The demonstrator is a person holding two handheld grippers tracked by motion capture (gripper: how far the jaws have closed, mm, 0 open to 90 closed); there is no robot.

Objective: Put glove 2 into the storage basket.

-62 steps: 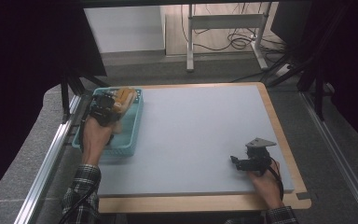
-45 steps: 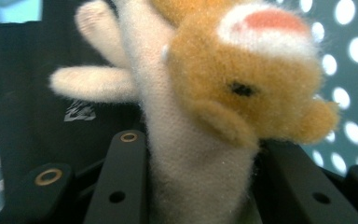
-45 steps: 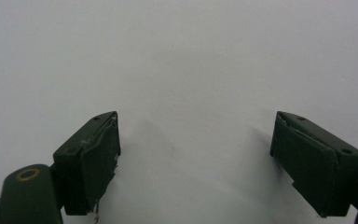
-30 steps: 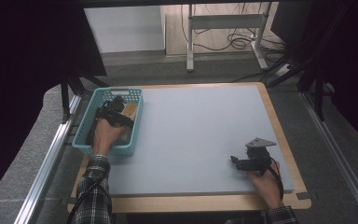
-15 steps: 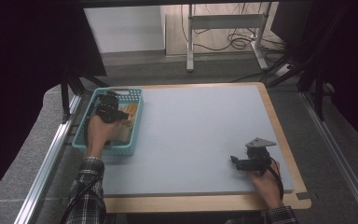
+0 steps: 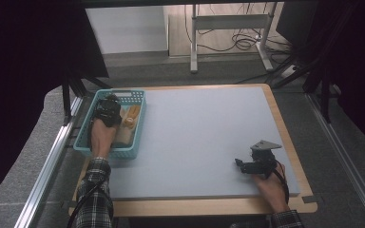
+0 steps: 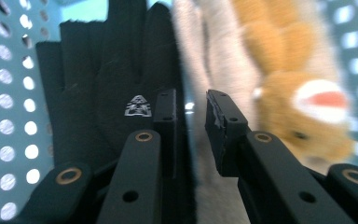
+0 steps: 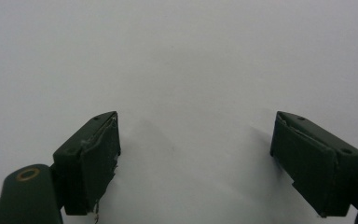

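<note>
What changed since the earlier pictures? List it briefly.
The left gripper, in the teal basket, has just been closing its jaws around the edge of the black glove, not yet pinching. The right gripper stayed open on the mat.

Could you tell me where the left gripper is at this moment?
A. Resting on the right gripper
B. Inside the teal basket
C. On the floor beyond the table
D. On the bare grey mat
B: in the high view the left gripper reaches into the teal basket, beside a black glove and an orange plush toy.
</note>
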